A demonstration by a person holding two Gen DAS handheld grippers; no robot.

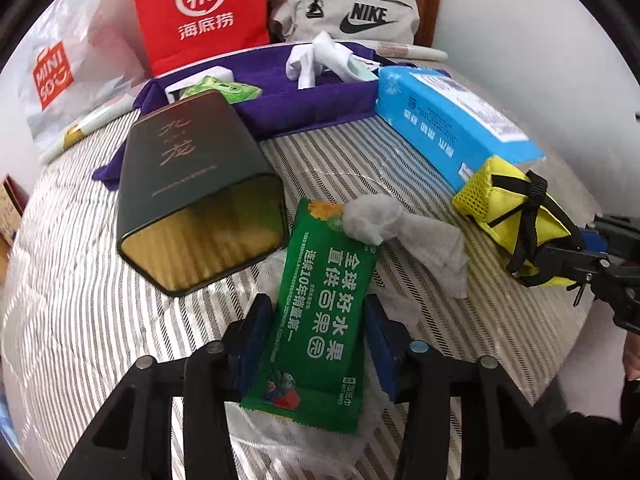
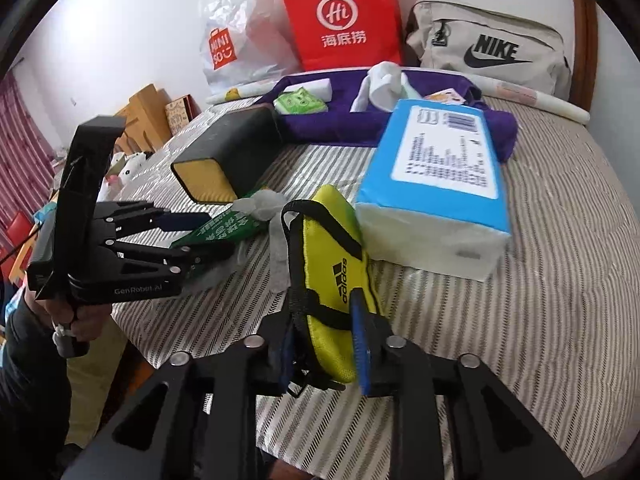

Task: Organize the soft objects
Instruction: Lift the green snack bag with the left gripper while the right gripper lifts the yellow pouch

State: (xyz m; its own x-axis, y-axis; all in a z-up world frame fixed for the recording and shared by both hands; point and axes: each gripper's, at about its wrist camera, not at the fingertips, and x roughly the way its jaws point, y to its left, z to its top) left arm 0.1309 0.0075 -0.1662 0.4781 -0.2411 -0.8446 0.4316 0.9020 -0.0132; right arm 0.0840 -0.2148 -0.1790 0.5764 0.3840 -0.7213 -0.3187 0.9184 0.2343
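Note:
A green wet-wipe packet [image 1: 320, 320] lies lengthwise on the striped bed, and my left gripper [image 1: 318, 340] is shut on it, a blue pad against each long side. The right wrist view shows that same left gripper [image 2: 208, 236] from the side with the green packet [image 2: 224, 230] pinched in it. My right gripper [image 2: 324, 340] is shut on a yellow pouch [image 2: 332, 264] with black straps, holding it by its near end. In the left wrist view the right gripper [image 1: 580, 256] and the yellow pouch [image 1: 512, 208] sit at the right. A crumpled grey tissue [image 1: 404, 232] rests against the packet's far end.
A dark green tin [image 1: 192, 184] lies on its side to the left. A blue tissue pack [image 1: 452, 120] sits at the right. Behind, a purple cloth [image 1: 312, 108] carries white fabric [image 1: 320, 60] and a small green pack [image 1: 224, 90]. A red bag [image 1: 200, 12], beige bag [image 1: 344, 12] and plastic bag [image 1: 60, 72] line the wall.

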